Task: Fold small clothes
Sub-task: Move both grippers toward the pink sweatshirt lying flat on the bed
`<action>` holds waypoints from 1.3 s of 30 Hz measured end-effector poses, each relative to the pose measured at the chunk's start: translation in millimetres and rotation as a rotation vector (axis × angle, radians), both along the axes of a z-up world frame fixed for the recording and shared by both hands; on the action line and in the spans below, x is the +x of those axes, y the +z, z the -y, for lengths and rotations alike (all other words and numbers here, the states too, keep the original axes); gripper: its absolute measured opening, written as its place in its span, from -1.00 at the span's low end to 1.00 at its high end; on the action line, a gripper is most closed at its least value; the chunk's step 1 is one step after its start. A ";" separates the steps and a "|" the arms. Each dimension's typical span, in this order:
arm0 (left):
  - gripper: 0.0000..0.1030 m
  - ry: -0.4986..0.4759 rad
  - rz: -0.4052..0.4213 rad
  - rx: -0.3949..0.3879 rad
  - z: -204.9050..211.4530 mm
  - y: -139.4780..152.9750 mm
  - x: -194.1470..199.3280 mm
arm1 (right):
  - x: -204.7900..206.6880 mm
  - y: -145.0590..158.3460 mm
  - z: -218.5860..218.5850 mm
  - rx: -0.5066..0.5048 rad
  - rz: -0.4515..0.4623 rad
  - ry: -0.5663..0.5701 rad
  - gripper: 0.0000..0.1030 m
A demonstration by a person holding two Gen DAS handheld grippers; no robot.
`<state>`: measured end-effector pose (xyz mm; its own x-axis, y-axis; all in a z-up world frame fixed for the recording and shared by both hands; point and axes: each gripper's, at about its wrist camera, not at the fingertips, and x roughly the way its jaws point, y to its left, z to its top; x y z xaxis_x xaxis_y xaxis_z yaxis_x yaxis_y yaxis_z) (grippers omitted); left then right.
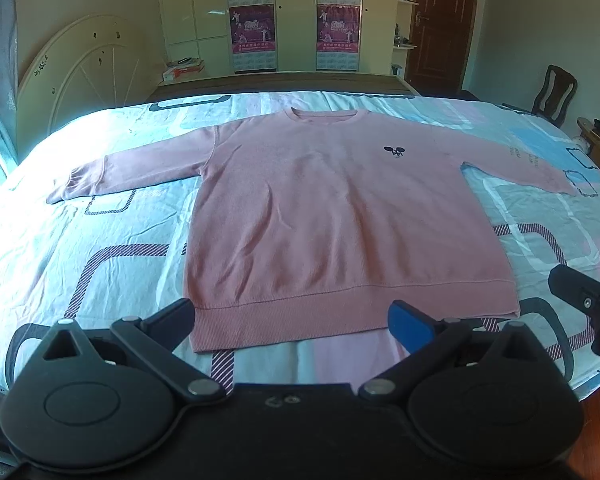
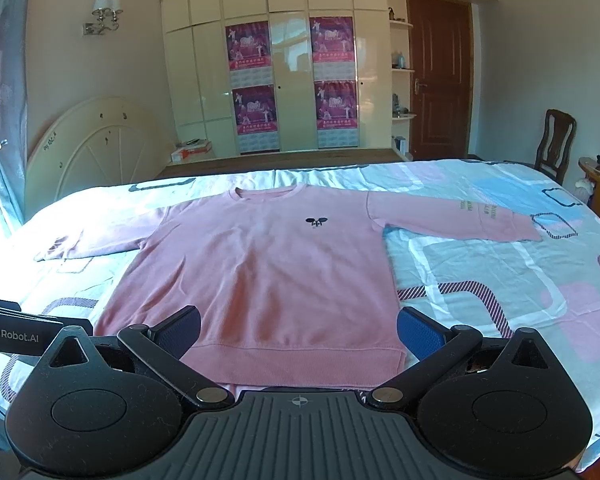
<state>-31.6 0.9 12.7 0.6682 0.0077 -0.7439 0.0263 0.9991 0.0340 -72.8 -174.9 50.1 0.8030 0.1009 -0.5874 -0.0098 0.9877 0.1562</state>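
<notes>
My left gripper [image 1: 292,320] hangs released at the near edge of the bed [image 1: 100,240], where a pink sweatshirt [image 1: 332,216] lies flat, sleeves spread toward both side edges. My right gripper [image 2: 299,332] is released too; no fold made yet, I judge.

We cannot read the small dark emblem [image 1: 395,152] on the pink sweatshirt [image 1: 340,216]; it is too small in both views. The pale lettering [image 2: 478,209] on its sleeve, to the right of that emblem, is equally unreadable. Nearer than the emblem, the middle of the sweatshirt's hem [image 2: 300,364] is hidden behind the right gripper's [image 2: 299,334] body in the right wrist view. In the left wrist view the right gripper is cut off by the picture's right edge. Beyond the sweatshirt's collar, the poster [image 2: 249,46] text on the wardrobe is too blurred to tell.
</notes>
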 end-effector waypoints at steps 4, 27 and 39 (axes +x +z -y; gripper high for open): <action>0.99 0.004 0.000 0.000 -0.7 -1.1 1.9 | 1.5 -0.5 0.8 0.000 0.000 -0.001 1.00; 0.99 0.004 0.001 0.010 2.5 -2.2 7.8 | 8.2 0.6 10.5 -0.011 0.001 -0.006 1.00; 0.99 0.008 -0.009 0.013 2.5 -1.5 18.6 | 21.9 -1.1 19.6 -0.011 -0.004 -0.021 1.00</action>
<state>-13.0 -1.6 11.2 0.6617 0.0228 -0.7494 0.0190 0.9987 0.0471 -50.9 -194.5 49.0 0.8023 0.0774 -0.5918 0.0120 0.9892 0.1457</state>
